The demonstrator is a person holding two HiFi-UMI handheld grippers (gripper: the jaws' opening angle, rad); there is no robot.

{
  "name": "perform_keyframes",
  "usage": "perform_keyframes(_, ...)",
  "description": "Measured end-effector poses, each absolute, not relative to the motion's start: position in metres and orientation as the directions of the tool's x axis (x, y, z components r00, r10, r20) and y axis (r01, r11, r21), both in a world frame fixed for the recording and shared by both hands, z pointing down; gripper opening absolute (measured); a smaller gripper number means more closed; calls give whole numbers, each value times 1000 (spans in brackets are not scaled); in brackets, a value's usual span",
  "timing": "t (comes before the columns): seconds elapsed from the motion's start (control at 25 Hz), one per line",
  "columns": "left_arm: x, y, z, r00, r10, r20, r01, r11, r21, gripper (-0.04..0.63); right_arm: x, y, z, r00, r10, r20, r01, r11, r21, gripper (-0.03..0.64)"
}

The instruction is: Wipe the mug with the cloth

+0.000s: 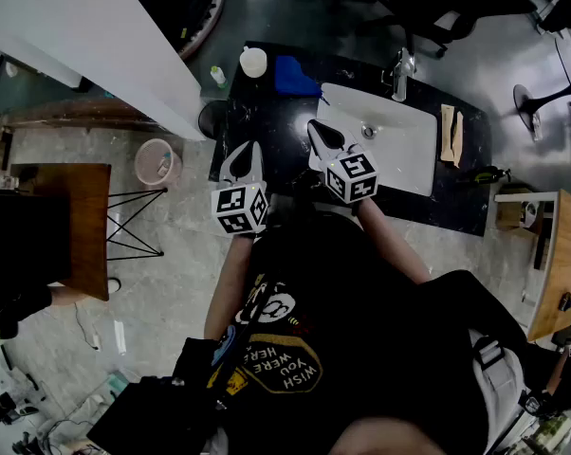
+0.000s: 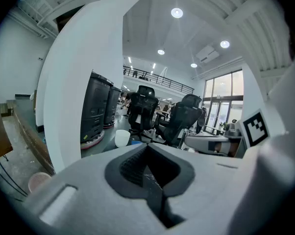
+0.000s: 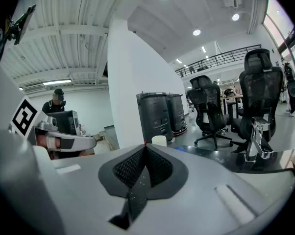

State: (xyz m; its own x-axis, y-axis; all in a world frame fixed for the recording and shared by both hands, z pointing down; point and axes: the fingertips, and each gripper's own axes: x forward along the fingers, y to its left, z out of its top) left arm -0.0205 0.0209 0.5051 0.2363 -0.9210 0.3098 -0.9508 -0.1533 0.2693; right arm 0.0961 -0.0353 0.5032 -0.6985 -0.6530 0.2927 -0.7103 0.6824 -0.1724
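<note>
A white mug [image 1: 253,62] stands at the back left corner of the dark counter [image 1: 267,112], with a blue cloth [image 1: 295,76] lying just to its right. My left gripper [image 1: 249,150] hovers at the counter's front left edge, shut with nothing in it. Over the sink's left rim my right gripper [image 1: 317,127] is also shut and empty. In the left gripper view the mug [image 2: 121,137] and the cloth [image 2: 135,142] show small beyond the closed left gripper [image 2: 147,148]. The right gripper view has the mug [image 3: 159,140] straight past the closed right gripper [image 3: 145,148].
A white sink [image 1: 399,150] with a chrome faucet [image 1: 401,72] fills the counter's right half; a beige item [image 1: 451,133] lies beside it. A white pillar [image 1: 96,36], a pink bin [image 1: 157,162] and a wooden table [image 1: 86,226] stand to the left. Office chairs [image 3: 258,97] stand behind.
</note>
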Motion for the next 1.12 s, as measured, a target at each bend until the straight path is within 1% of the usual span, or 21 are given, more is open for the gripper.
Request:
perform_keyframes(0.92, -20, 36, 506, 264, -916, 304, -941, -175, 291, 3, 94, -17, 511, -685, -654, 322, -721, 673, -166, 2)
perform_keyframes(1.12, -26, 44, 506, 286, -907, 309, -932, -188, 309, 3, 85, -7, 505, -700, -657, 279, -713, 662, -230, 3)
